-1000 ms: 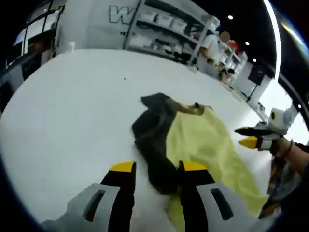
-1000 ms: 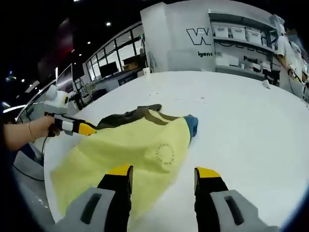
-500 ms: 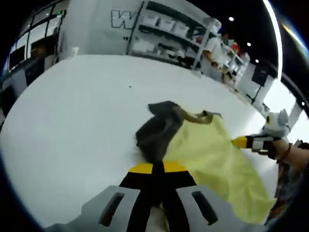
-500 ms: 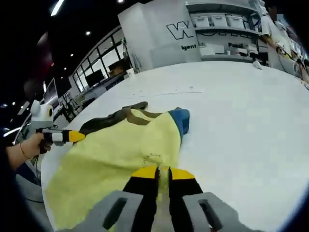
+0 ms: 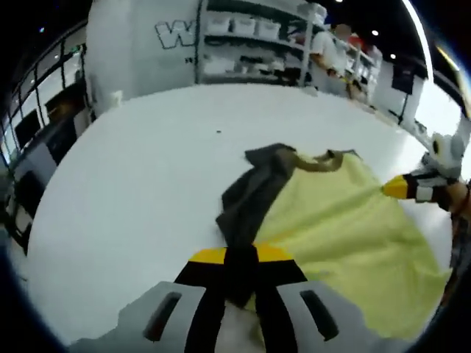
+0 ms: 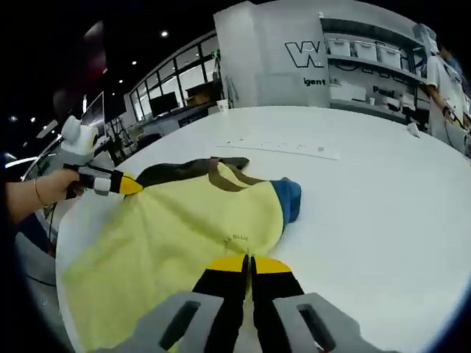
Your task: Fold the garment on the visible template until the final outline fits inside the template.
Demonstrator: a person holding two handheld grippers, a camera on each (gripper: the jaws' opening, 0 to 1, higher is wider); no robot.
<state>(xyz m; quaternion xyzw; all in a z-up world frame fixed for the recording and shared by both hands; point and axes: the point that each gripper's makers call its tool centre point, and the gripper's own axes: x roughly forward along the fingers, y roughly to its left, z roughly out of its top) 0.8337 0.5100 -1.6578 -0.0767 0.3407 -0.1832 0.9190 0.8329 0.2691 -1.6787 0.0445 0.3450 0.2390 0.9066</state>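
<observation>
Yellow garment (image 6: 184,228) w/ dark sleeve, blue sleeve, crumpled flat on white table.

The garment (image 6: 199,228) is mostly pale yellow, with a small dark circular print (image 6: 241,237) on the body. One sleeve (image 5: 250,198) is dark charcoal grey, the other sleeve (image 6: 288,197) is blue, and the collar (image 6: 224,175) is an olive brown band. It lies on a plain white desk (image 6: 368,198).

The left gripper (image 5: 239,259) has black fingers capped with bright yellow tips, on a light grey body; the right gripper (image 6: 246,266) is coloured the same. Where the left gripper shows from the other side, its tip is yellow-orange against a white and black body.

Behind, a white wall (image 6: 272,59) carries dark lettering, and grey shelving (image 6: 368,66) holds white boxes.
</observation>
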